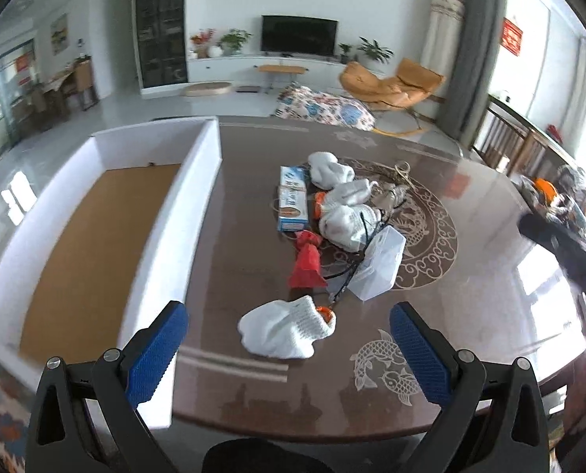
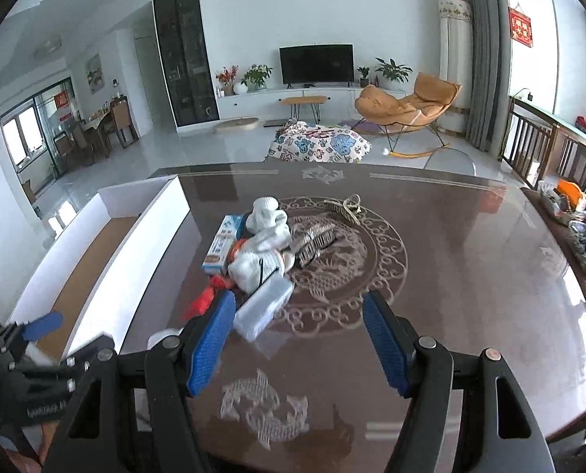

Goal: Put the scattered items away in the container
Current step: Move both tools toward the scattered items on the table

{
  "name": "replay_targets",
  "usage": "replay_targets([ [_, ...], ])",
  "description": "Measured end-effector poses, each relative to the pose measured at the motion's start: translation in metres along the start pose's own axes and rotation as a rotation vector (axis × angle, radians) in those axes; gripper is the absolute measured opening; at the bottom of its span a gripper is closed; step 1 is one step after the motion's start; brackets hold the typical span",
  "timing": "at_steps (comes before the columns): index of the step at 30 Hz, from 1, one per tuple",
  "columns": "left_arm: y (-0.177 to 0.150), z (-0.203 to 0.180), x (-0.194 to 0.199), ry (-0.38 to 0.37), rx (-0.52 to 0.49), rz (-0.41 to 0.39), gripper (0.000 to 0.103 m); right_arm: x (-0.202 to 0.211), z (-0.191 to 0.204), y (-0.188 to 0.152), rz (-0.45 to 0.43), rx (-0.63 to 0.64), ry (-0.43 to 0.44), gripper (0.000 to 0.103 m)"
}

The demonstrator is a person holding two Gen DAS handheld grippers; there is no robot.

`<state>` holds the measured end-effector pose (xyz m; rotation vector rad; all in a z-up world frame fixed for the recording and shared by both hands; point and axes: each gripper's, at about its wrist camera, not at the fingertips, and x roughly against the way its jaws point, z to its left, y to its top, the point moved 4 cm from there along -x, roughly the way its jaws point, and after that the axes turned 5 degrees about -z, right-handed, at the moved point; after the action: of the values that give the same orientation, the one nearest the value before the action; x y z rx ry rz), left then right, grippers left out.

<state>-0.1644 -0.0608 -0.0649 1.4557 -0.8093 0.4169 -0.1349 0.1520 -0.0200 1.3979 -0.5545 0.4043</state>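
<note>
My left gripper (image 1: pixel 289 309) is open low over the near part of the brown table (image 1: pixel 253 138). A white sock (image 1: pixel 281 331) with something orange at its cuff lies between its fingers, untouched. To the left stands the white container (image 1: pixel 198 181) with a brown floor. Farther on is a pile: a blue-white box (image 1: pixel 293 199), more white socks (image 1: pixel 328 171), a red bag (image 1: pixel 306 262), a clear plastic box (image 1: pixel 379 268) and a black cord. My right gripper (image 2: pixel 298 297) is open and holds nothing. The clear plastic box (image 2: pixel 263 307) lies just beyond its left fingertip.
A hair claw clip (image 2: pixel 348 207) and a striped item (image 2: pixel 312 242) lie on the table's round pattern. A tray of clutter (image 2: pixel 580 228) sits at the right edge, with a wooden railing (image 2: pixel 529 146) behind. A dark blurred shape (image 1: pixel 560 244) crosses the left wrist view's right side.
</note>
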Motion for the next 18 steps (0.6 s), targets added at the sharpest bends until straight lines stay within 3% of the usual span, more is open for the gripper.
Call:
replay_targets([
  [4,0.007,-0.021,-0.029,-0.037,-0.004,0.070,0.103,-0.038,-0.009,0.008,0.027,0.016,0.003,0.068],
  [10,0.014,-0.050,-0.036,0.059,-0.034,0.163,0.103,-0.060,-0.033,0.007,0.130,0.032,0.049,0.068],
  [13,0.016,-0.060,-0.033,0.082,-0.074,0.174,0.103,-0.059,-0.040,-0.008,0.173,-0.014,0.073,0.068],
  [18,0.010,-0.066,-0.033,0.110,-0.162,0.125,0.103,-0.054,-0.039,-0.035,0.161,-0.090,0.093,0.068],
])
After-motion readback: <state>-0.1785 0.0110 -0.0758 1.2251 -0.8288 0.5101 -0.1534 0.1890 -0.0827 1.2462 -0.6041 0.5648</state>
